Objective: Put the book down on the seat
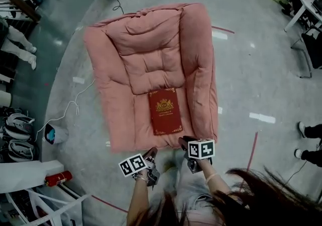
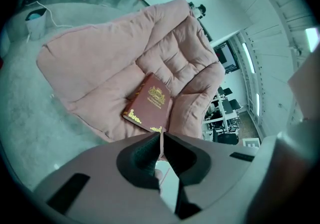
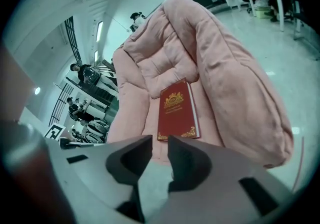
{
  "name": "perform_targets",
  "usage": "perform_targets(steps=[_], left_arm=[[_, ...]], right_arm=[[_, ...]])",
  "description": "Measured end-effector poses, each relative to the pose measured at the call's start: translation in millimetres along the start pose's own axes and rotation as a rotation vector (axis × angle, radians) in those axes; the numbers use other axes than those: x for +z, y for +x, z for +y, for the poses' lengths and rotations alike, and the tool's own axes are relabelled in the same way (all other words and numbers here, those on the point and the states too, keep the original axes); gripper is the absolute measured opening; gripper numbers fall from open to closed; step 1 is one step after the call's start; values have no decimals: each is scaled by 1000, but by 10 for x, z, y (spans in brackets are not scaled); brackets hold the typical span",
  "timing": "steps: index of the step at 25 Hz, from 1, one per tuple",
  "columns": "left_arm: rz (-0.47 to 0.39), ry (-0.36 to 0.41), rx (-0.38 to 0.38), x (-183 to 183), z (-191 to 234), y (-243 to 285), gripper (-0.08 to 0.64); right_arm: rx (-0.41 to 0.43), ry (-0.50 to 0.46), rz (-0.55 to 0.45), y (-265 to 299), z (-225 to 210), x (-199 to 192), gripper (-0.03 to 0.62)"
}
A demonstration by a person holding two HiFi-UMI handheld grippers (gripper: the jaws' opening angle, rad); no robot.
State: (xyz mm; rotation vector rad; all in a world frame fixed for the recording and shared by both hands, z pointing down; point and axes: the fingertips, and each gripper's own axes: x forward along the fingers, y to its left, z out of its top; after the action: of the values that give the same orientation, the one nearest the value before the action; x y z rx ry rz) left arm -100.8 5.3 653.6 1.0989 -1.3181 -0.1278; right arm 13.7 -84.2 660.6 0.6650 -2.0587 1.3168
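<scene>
Red book (image 1: 165,110) lies flat on the seat (image 1: 141,111), long axis running front to back, ahead of my left gripper (image 2: 161,137), jaws pinched together empty, and my seemingly nearer right gripper (image 3: 160,140), jaws narrowly apart, empty.

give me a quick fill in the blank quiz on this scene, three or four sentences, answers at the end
1. The red book lies flat on the ___ seat.
2. The jaws of the left gripper are ___.
3. The slightly parted jaws of the right gripper have ___ between them.
4. The crest on the book's cover is ___ in colour.

Missing words: pink; shut; nothing; gold
</scene>
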Motion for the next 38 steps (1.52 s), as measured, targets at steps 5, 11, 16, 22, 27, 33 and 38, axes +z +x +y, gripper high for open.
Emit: perform_targets(steps=[5, 11, 16, 22, 27, 33, 38], left_arm=[[-23, 22, -33, -29, -81, -225, 14], [-48, 50, -82, -63, -197, -461, 0], [-41, 96, -118, -114, -253, -653, 0], [-40, 143, -158, -195, -335, -849, -2], [-17, 184, -197, -335, -373, -1054, -2], [18, 227, -235, -471, -517, -1120, -2], [-10, 250, -211, -490, -580, -1144, -2]], right_arm=[[-14, -23, -35, -174, 175, -43, 81], [-30, -59, -83, -402, 416, -93, 58], [-51, -79, -128, -569, 616, -164, 48], [-73, -84, -178, -785, 808, -269, 32], [-81, -99, -232, -1020, 1015, -397, 21], [-77, -138, -286, -1318, 1207, -442, 17], [-68, -171, -300, -1423, 1287, -439, 17]])
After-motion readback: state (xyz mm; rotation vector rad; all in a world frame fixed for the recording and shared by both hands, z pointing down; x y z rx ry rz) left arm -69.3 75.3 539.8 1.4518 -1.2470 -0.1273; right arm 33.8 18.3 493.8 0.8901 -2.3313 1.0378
